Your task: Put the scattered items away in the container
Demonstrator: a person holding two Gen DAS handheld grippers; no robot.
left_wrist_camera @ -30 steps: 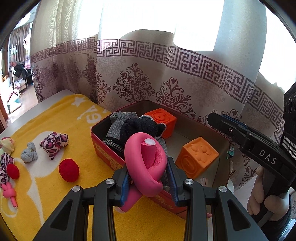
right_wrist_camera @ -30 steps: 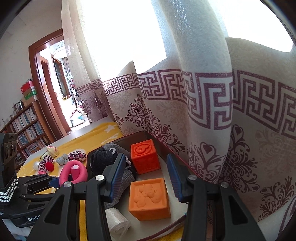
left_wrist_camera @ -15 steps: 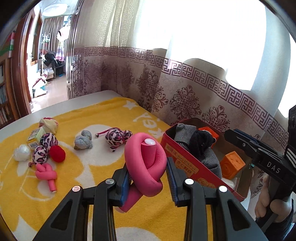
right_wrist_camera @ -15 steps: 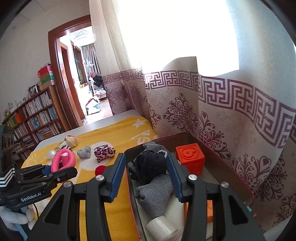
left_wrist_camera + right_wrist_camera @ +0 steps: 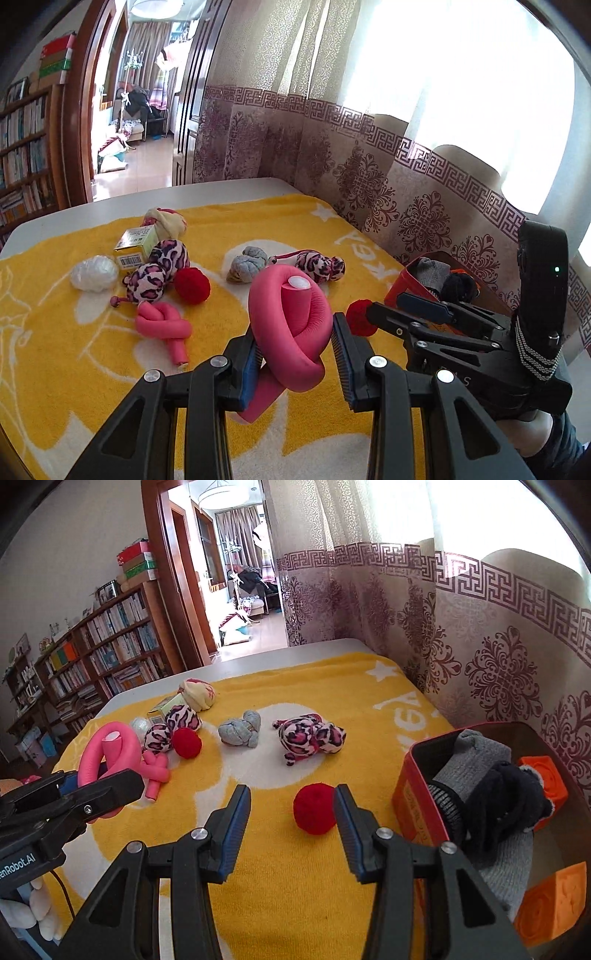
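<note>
My left gripper (image 5: 295, 354) is shut on a pink knotted foam tube (image 5: 291, 328) and holds it above the yellow towel (image 5: 55, 350); the tube also shows in the right wrist view (image 5: 107, 749). My right gripper (image 5: 291, 830) is open and empty, with a red pompom ball (image 5: 314, 808) lying on the towel just ahead between its fingers. The red box (image 5: 417, 808) stands at the right and holds grey and black socks (image 5: 487, 775) and orange cubes (image 5: 546, 901).
Scattered on the towel are a second pink knot (image 5: 164, 325), another red ball (image 5: 192, 286), leopard-print bundles (image 5: 155, 273) (image 5: 310, 738), a grey sock knot (image 5: 240, 729), a cream bundle (image 5: 166, 219), a small carton (image 5: 135, 245) and a white wad (image 5: 94, 273). A curtain (image 5: 480, 646) hangs behind.
Both grippers have swung left, away from the box and toward the scattered items. The left still holds the pink knot. The red ball now lies between the right gripper's fingers.
</note>
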